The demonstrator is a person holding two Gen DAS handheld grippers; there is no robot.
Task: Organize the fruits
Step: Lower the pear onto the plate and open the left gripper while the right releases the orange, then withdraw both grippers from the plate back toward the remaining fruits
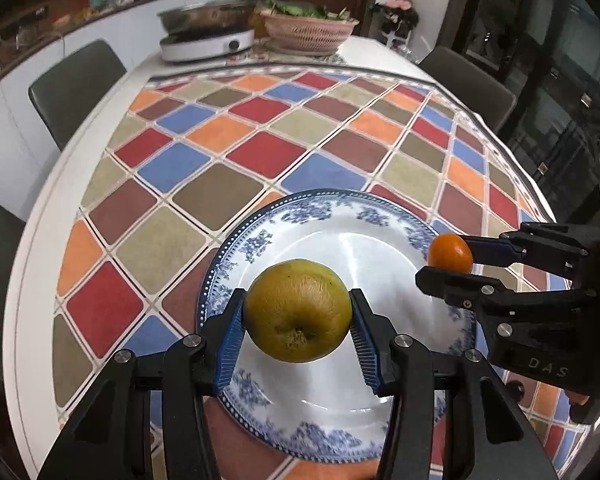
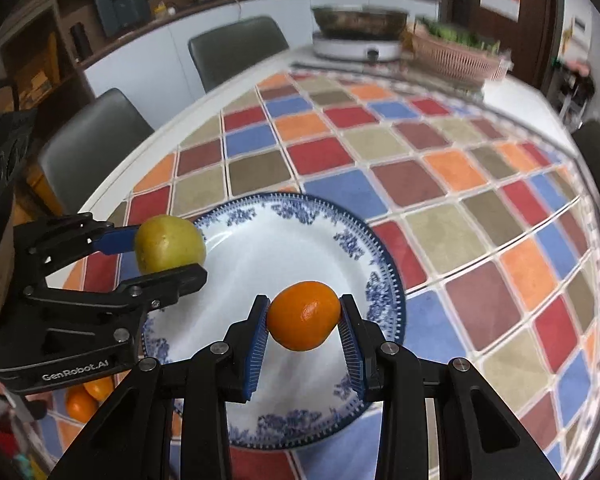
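Blue ribbed pads of the left gripper [image 1: 298, 322] clamped a yellow-green apple [image 1: 298, 310] from both sides, held above the near part of a blue-and-white plate [image 1: 260, 240]. To its right the right gripper [image 2: 304, 320] was closed on a small orange [image 2: 304, 316] — also over the plate. Two more oranges [image 2: 86, 396] lay near the plate's left edge. The plate sat on a chequered tablecloth [image 1: 260, 152]; farther off stood a pink basket [image 1: 310, 30] beside a metal pan [image 1: 208, 18].
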